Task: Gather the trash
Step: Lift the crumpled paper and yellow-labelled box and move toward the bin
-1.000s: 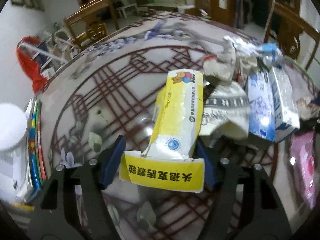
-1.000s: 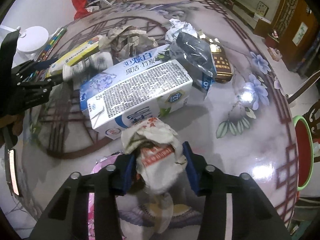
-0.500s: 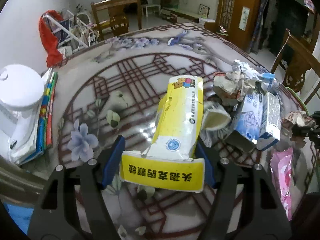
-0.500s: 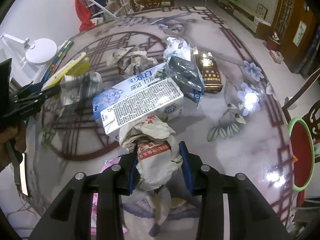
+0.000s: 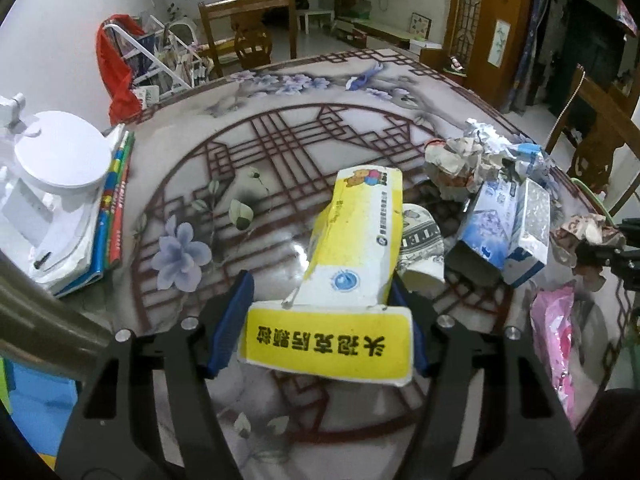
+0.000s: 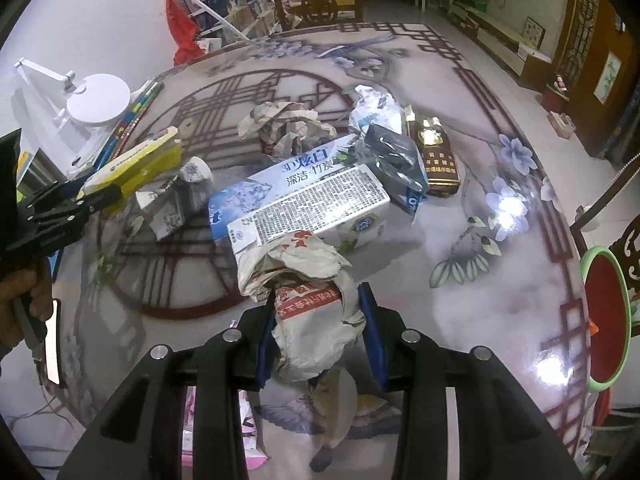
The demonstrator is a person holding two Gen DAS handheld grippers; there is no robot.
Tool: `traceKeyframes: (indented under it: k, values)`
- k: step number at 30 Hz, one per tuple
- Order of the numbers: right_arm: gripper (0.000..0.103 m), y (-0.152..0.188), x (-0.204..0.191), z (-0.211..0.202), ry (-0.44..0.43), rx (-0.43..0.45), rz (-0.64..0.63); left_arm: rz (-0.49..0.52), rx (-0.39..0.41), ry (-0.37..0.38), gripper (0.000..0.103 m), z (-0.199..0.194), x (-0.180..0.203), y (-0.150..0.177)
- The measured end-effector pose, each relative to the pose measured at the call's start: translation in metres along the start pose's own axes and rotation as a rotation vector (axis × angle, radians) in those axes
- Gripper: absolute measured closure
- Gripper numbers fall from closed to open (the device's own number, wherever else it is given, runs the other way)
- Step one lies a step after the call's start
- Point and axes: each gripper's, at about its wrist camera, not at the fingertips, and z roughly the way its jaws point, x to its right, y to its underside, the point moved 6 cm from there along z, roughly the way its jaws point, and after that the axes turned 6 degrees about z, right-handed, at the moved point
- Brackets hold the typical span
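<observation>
My left gripper [image 5: 320, 312] is shut on a flattened yellow and white box [image 5: 352, 240] and holds it above the patterned table [image 5: 280, 140]. The box also shows in the right wrist view [image 6: 136, 164]. My right gripper [image 6: 320, 320] is shut on a crumpled paper wrapper [image 6: 312, 304], lifted off the table; the wrapper shows at the far right of the left wrist view [image 5: 580, 236]. On the table lie a blue and white toothpaste box [image 6: 296, 204], crumpled newspaper [image 6: 284, 124], a paper cup [image 6: 176, 200], a dark plastic bag [image 6: 392, 160] and a brown box [image 6: 436, 156].
A white desk lamp [image 5: 52, 168] and coloured books [image 5: 112, 200] sit at the table's left edge. A pink bag [image 5: 556, 340] lies at the near right edge. A green-rimmed red bin [image 6: 604, 316] stands beside the table. Wooden chairs [image 5: 248, 36] stand around.
Both grippers have risen and pulled back from the table with their loads; the trash pile looks farther away. The yellow box and the wrapper stay gripped.
</observation>
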Motion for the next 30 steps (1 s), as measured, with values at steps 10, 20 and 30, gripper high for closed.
traceKeyframes:
  k: [10, 20, 30]
  values:
    - [0.068, -0.011, 0.001, -0.025, -0.023, 0.053, 0.01, 0.002, 0.085, 0.009, 0.04, -0.037, 0.021, -0.032]
    - [0.068, -0.024, 0.021, -0.07, -0.045, 0.125, 0.031, -0.008, 0.143, 0.03, 0.04, -0.063, 0.066, -0.066]
    - [0.068, -0.021, 0.07, -0.096, -0.046, 0.162, 0.081, 0.004, 0.16, 0.071, 0.04, -0.077, 0.126, -0.085]
